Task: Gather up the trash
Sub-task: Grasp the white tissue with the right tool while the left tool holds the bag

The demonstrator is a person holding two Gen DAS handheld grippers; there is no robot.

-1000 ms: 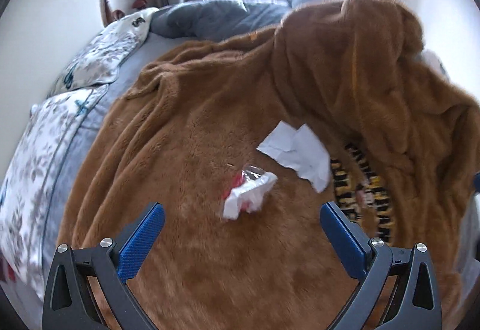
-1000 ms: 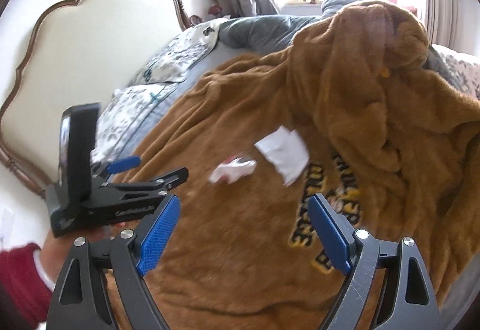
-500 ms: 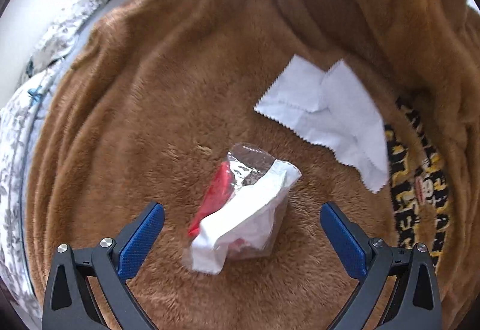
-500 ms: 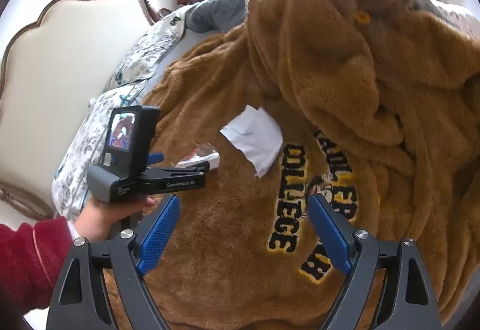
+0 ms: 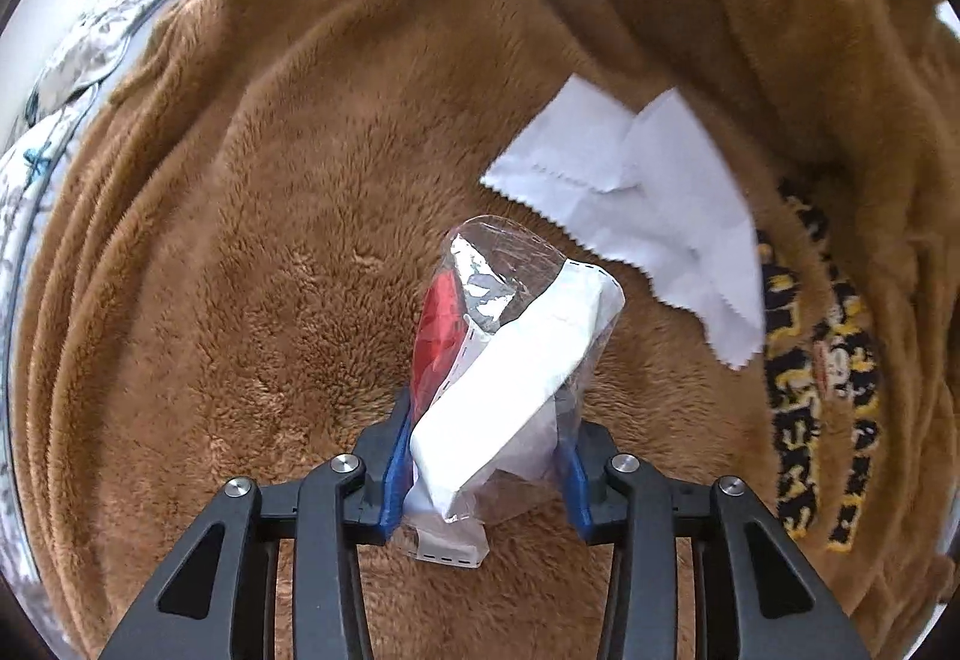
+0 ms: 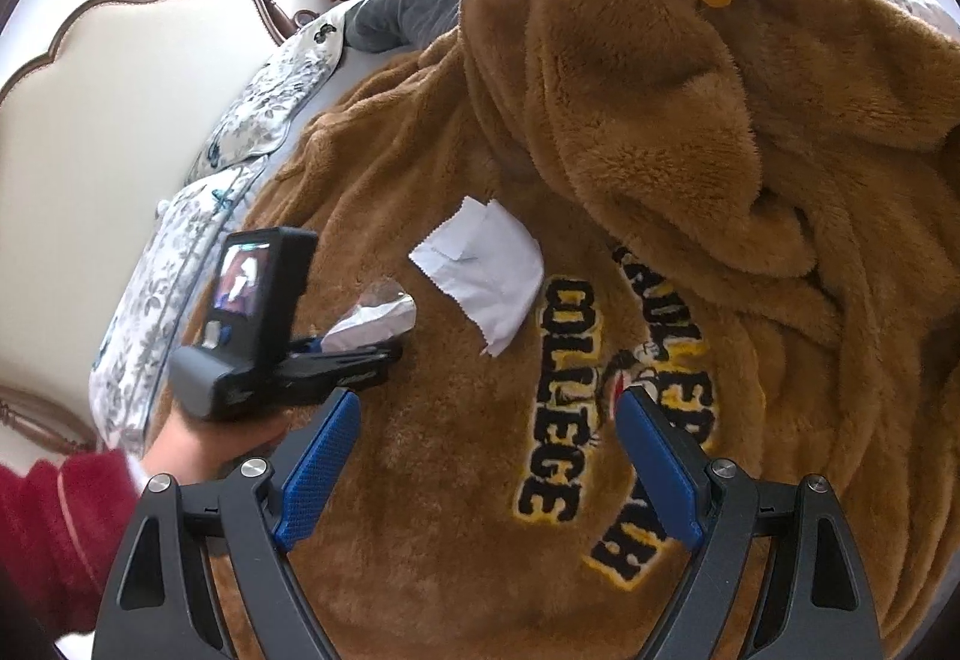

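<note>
A crumpled wrapper (image 5: 510, 354), white paper with clear film and a red part, lies on the brown fleece (image 5: 252, 270). My left gripper (image 5: 486, 438) points steeply down over it. Its jaws are closing, and both blue pads (image 5: 396, 456) press the wrapper's lower end. From the right wrist view the same wrapper (image 6: 375, 318) sticks out past the left gripper (image 6: 360, 354). A flat white paper scrap (image 5: 636, 192) with zigzag edges lies just beyond it, also visible as the paper scrap (image 6: 486, 270). My right gripper (image 6: 487, 402) hovers open above the fleece, nothing between its fingers.
The fleece (image 6: 660, 132) bears yellow-and-black "COLLEGE" lettering (image 6: 558, 408) and bunches high at the back right. Floral pillows (image 6: 264, 108) and a cream headboard (image 6: 90, 120) lie to the left. A hand (image 6: 198, 444) in a red sleeve (image 6: 54, 516) holds the left gripper.
The left gripper dropped onto the wrapper and went from wide open to closed around it. The right gripper moved lower and nearer the lettering, still open.
</note>
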